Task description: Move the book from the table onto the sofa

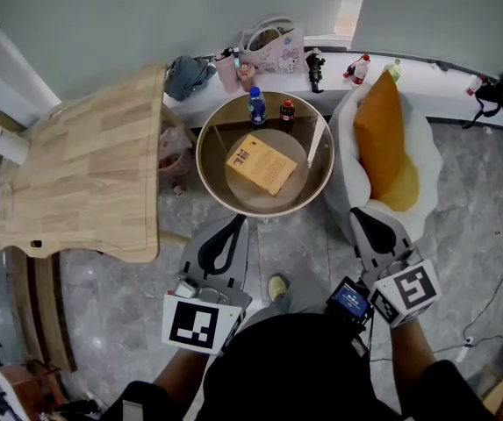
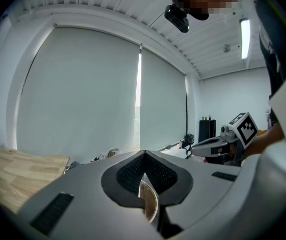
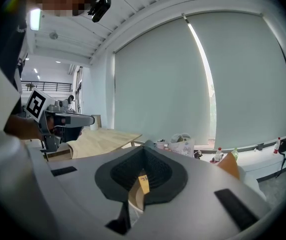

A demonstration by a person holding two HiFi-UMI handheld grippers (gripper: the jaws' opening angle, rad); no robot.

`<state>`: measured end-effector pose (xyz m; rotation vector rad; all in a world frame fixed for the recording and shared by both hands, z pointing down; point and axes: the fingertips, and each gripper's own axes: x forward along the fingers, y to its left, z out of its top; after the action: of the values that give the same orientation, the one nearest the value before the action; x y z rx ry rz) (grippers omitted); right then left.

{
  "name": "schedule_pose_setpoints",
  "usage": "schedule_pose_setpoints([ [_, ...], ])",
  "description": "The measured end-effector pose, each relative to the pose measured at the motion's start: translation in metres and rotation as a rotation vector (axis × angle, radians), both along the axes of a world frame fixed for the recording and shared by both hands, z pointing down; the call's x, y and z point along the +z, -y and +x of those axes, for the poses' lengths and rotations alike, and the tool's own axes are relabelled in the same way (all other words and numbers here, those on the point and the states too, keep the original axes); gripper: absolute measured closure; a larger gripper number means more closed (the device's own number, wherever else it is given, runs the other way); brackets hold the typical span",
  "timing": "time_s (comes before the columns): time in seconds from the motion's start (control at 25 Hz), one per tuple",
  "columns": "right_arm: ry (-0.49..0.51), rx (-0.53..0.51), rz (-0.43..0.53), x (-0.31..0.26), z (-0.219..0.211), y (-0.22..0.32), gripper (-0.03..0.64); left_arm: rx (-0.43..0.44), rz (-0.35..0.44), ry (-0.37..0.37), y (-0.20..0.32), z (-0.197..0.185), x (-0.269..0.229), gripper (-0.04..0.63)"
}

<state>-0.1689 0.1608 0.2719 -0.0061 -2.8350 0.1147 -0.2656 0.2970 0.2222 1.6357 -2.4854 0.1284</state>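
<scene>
Head view: wood tabletop (image 1: 84,165) at left, not involved. White sofa (image 1: 427,160) with orange cushion (image 1: 380,130) stands just right of the round tabletop (image 1: 209,169).

Book (image 1: 261,163) lies flat near the middle of the round tabletop, turned cornerwise, untouched. Two bottles (image 1: 257,106) stand at the far rim.

Left gripper (image 1: 235,222) and right gripper (image 1: 359,214) are held at the near side, short of the book. The right one is beside the sofa's near end.

Both gripper views: jaws pressed together, nothing between them.

Step in hand, as judged: approach; pickup not begun. Next move calls for spreading one pair of jaws, reaching forward and down, and taking the book by an edge. Likely difficulty: the book's flat lie leaves little room for a jaw beneath it.
</scene>
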Motion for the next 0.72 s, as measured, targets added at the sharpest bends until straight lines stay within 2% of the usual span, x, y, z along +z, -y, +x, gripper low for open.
schedule_pose_setpoints([
  [0.36, -0.013, -0.007, -0.012, 0.006, -0.013, 0.019, 0.607, -0.012, -0.008, -0.006, 0.017, -0.011, -0.003, 0.592],
  [0.52, 0.034, 0.004, -0.013, 0.002, -0.04, 0.039, 0.607, -0.042, -0.013, 0.008, 0.031, -0.031, -0.002, 0.592],
  [0.72, 0.008, -0.019, -0.028, 0.013, -0.071, 0.066, 0.607, -0.065, -0.025, 0.001, 0.06, -0.061, 0.002, 0.592],
])
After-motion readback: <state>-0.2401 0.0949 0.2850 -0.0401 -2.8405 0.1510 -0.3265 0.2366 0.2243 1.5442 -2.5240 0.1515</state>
